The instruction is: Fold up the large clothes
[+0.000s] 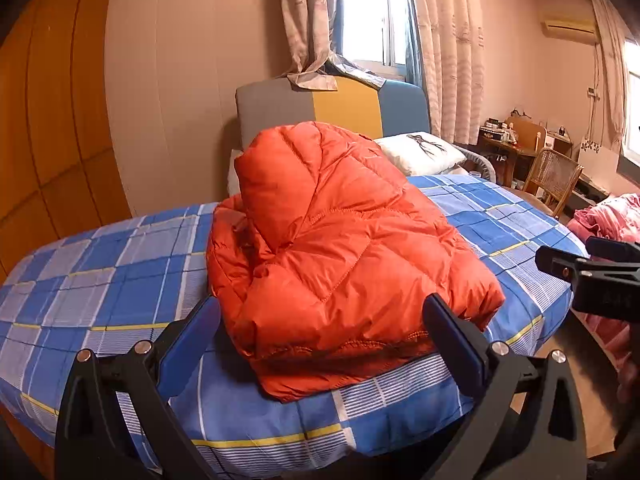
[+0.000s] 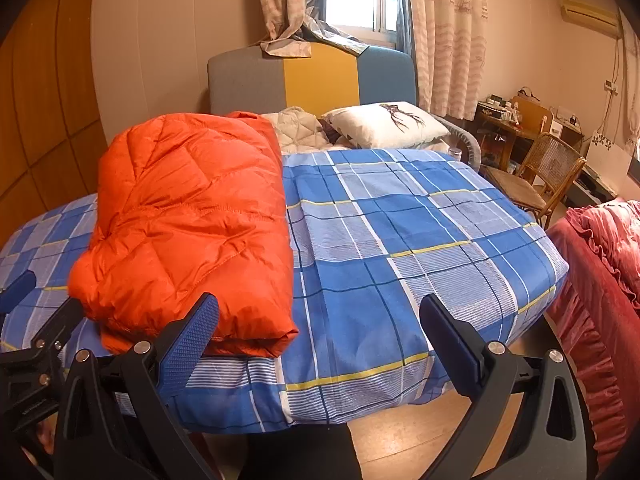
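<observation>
An orange puffer jacket lies folded into a thick bundle on the blue plaid bed, near its front edge. My left gripper is open and empty, its jaws spread wide just in front of the bundle's near edge. In the right wrist view the jacket lies at the left of the bed. My right gripper is open and empty over the bed's front edge, to the right of the jacket. The right gripper also shows at the right edge of the left wrist view.
A grey, yellow and blue headboard and a white pillow stand at the far end. A cane chair and a cluttered desk stand at the right. A red ruffled bedspread lies close on the right. Wood floor lies below.
</observation>
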A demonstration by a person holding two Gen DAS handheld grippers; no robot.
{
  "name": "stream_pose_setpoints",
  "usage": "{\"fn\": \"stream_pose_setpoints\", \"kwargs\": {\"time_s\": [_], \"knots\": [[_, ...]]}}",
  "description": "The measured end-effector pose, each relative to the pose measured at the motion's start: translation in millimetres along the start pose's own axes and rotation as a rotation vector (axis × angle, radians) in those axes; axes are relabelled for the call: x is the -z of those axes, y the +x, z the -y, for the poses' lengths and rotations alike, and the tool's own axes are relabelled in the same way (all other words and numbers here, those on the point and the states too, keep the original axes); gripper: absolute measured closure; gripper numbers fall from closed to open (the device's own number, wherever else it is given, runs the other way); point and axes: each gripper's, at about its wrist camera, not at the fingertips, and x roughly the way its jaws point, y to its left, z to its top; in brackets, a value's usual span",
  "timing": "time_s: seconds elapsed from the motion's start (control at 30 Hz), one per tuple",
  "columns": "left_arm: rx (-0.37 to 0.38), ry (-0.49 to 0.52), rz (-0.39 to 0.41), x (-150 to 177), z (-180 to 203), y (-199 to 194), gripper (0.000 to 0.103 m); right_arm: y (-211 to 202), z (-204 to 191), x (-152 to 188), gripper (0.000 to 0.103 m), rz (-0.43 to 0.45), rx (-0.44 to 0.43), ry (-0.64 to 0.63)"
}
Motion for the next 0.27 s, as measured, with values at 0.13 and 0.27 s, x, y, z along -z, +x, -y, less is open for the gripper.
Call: {"fn": "stream_pose_setpoints", "kwargs": {"time_s": [0.13, 0.27], "knots": [[-0.025, -0.023, -0.026, -0.7, -2.1, 4.7, 0.002, 0.3, 0.4, 0.0, 0.003, 0.0, -0.001, 0.001], [-0.024, -0.048, -0.043, 0.7, -5.6, 8.0, 0.002, 1.1, 0.7, 1.0, 0.003, 0.002, -0.007, 0.006]]}}
